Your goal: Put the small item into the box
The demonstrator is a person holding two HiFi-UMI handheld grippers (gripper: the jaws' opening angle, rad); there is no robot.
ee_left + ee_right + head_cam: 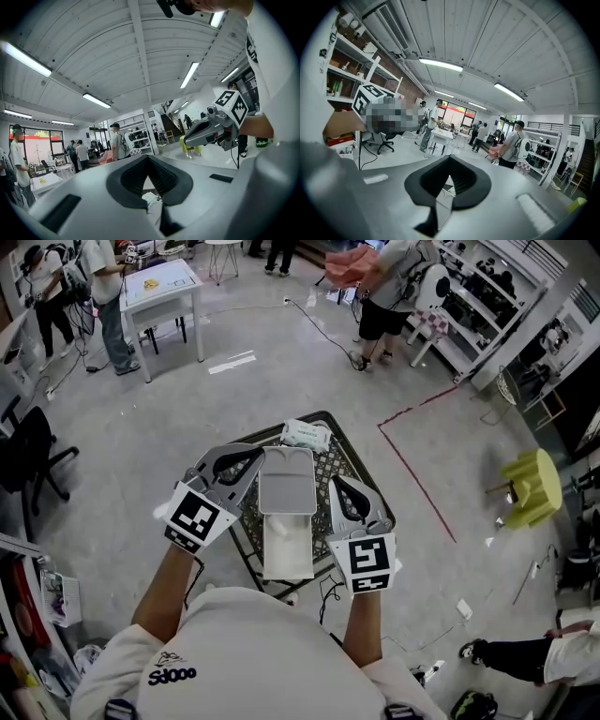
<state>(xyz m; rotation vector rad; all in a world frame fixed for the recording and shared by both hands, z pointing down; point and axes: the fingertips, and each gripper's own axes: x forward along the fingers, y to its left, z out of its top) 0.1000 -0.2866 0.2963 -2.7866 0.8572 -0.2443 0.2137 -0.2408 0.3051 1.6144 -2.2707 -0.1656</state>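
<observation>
Head view: an open white box (287,521) sits mid-frame between the two tongs. Its raised lid shows a grey inside toward the top of the frame, and its near end reaches past the near edge of the small patterned table (348,463). The left tongs (249,465) lie just beside the lid's left edge and the right tongs (341,491) just beside its right edge. Whether either touches the box cannot be told here. The small item, a white packet (307,434), lies on the table just above the box, outside it. A yellow stool (534,487) stands on the floor at the right, and a red line (415,457) crosses the floor beside the table.

Left gripper view: the left tongs (148,168) are closed, with the dark pads meeting at the tips. A scrap of white packet (151,198) shows through the gap below them, not pinched. The right tongs (190,138) hang at the upper right, held in a hand (258,126).

Right gripper view: the right tongs (449,165) are closed too, tips together. A white edge of the box (443,202) shows in the slit beneath, and I cannot tell whether it is pinched.
</observation>
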